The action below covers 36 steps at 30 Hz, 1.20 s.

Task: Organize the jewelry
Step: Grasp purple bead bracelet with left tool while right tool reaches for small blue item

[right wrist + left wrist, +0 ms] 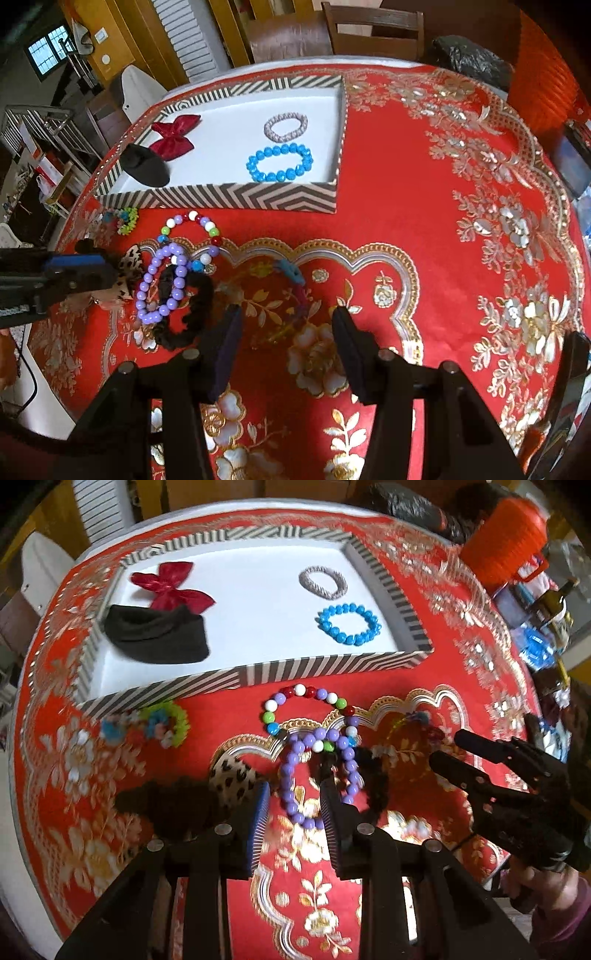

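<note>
A striped shallow box (317, 666) (236, 197) holds a red bow (171, 587), a black pouch (159, 635), a grey bracelet (323, 582) and a blue bead bracelet (349, 624) (279, 162). On the red cloth lie a purple bead bracelet (291, 775) (162, 284), a multicolour bead bracelet (308, 709) (192, 236), a black scrunchie (376, 786) (192, 317) and a leopard scrunchie (232, 775). My left gripper (295, 786) is open, straddling the purple bracelet. My right gripper (286, 314) (443, 747) is open over a colourful hair tie (291, 291).
A green and blue hair tie (162, 723) (125, 219) lies by the box's near left corner. An orange basket (506, 542), bottles (554, 602) and black bags (472, 62) crowd the table's far right. A wooden chair (373, 29) stands behind the table.
</note>
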Available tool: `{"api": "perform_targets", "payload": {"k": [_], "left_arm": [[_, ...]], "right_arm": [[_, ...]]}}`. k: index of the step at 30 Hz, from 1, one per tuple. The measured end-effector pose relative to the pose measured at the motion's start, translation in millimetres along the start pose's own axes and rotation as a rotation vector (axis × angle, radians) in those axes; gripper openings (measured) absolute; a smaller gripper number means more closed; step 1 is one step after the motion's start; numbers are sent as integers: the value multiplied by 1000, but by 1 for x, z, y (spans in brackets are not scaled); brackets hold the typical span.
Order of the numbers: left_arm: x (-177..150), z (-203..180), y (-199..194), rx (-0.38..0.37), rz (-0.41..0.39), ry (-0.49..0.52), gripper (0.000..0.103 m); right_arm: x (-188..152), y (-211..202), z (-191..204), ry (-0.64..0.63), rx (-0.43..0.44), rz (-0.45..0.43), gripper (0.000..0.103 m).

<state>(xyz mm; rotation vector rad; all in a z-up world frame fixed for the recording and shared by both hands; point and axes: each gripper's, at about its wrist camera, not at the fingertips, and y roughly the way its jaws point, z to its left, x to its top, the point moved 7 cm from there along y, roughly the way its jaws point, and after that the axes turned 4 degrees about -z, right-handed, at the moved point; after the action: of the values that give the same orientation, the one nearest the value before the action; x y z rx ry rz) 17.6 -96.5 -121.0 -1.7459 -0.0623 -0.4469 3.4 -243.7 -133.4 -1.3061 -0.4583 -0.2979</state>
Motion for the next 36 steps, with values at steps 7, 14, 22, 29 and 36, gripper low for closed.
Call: {"api": "perform_targets", "payload": {"k": [7,14,22,29,36], "left_arm": [[4,-1,30,0,69,30,16],[4,-2,38,-26,64,24,6],[6,-2,16,-53,14,14,0],[14,-6,-20,-92,-54,6,0],[28,-8,-56,-93,-127,39,0]], "right_arm": [[0,10,-4,-5,15,18,52],[2,17,-5,-22,9,12,40],[7,7,-8,-51,8,-11,11],[24,-33,-14,-23,29,-74,11],[41,-66,-21,1,17,-144,11]]}}
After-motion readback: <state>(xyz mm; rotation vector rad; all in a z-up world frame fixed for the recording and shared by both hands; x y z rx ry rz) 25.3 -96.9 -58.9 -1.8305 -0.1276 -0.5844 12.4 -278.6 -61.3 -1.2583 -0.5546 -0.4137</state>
